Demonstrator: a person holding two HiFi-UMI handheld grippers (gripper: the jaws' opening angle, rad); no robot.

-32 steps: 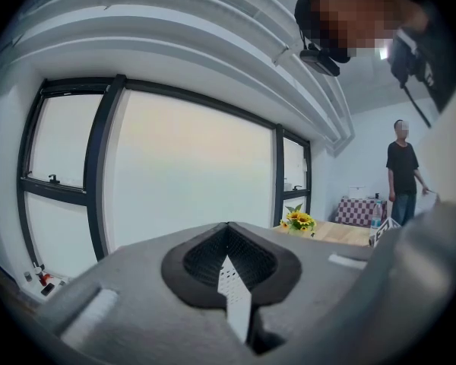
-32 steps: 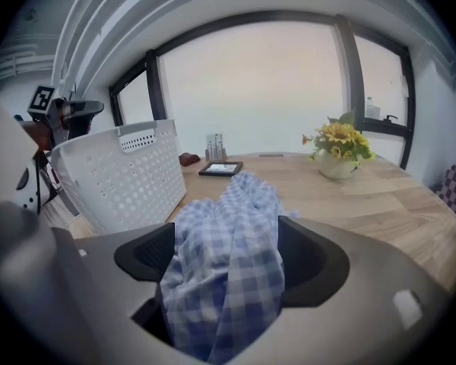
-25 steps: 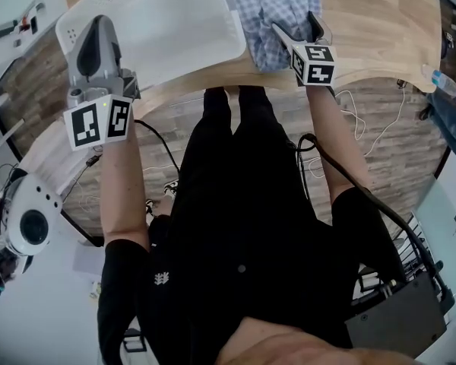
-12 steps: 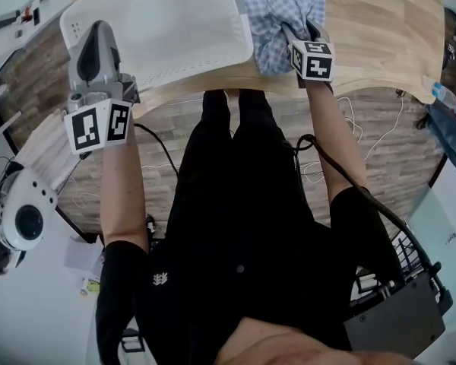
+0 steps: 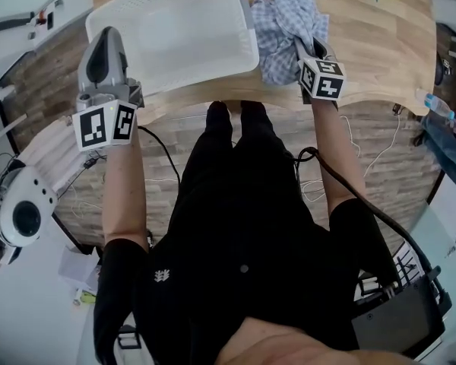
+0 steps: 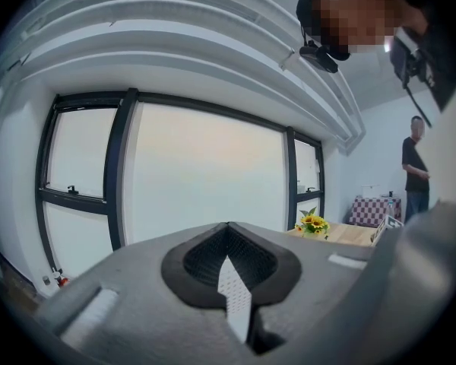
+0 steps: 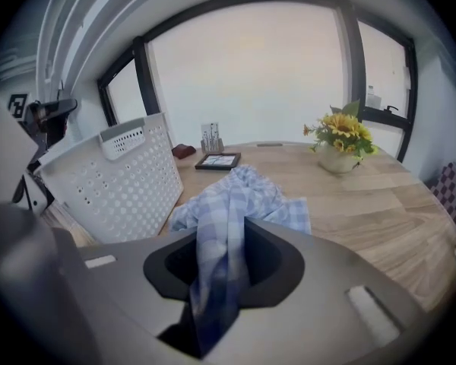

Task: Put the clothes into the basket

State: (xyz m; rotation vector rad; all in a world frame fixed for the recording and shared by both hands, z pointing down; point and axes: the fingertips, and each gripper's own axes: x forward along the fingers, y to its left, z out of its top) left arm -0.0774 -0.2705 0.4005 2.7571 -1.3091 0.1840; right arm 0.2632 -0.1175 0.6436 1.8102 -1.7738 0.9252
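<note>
OK, step in hand: grab. My right gripper (image 7: 216, 295) jaws narrow and closing, blue-white checked fabric garment (image 7: 243, 196) pinched betw them. Rest of it heaped just ahead of tips on light wooden table (image 7: 380, 219). Ahead-left of jaws, beside heap: white perforated plastic basket (image 7: 114, 181). Left gripper (image 6: 232, 310) jaws together, nothing betw. Next, I reckon: firm pinch, lift above rim, swing left, release over basket. Count: 1 garment, 1 basket, 2 grippers.
</note>
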